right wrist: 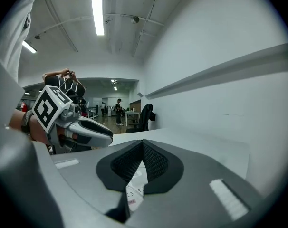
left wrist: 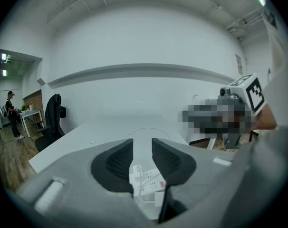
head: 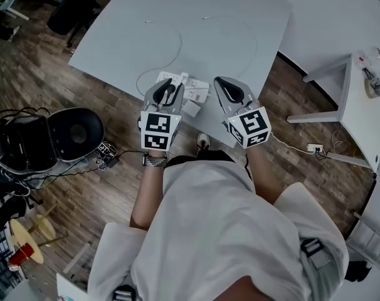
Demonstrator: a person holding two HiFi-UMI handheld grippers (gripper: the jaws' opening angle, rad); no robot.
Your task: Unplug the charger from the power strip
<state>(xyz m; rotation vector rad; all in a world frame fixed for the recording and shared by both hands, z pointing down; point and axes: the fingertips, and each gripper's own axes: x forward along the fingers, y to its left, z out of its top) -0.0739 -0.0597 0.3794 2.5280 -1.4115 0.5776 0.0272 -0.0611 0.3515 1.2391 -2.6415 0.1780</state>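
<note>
On the pale grey tabletop (head: 240, 17) just ahead of you, near its front edge, lies the long white plastic power strip (head: 197, 88), and a small white charger plug (head: 183, 78) stands in one of its sockets toward the strip's left end. A thin white cable (head: 179, 42) loops across the table beyond the strip. Your left gripper (head: 168, 88) hangs just over the left part of the strip; in the left gripper view its two black ribbed jaws stand apart with nothing pressed between them, and the strip and the charger plug (left wrist: 136, 170) show through the gap below. Your right gripper (head: 222, 82) sits just beside the strip's right end, tilted a little downward; in the right gripper view its jaw tips meet, so it is closed and holds nothing, with a piece of the strip (right wrist: 133, 194) showing beneath them. Whether either gripper touches the strip, you cannot tell from these views. A small white square block (head: 191, 108) lies at the table's near edge between your two grippers. Dark wood plank flooring (head: 46, 86) surrounds the table, and a black office chair (head: 74, 8) stands off its far left corner.
</note>
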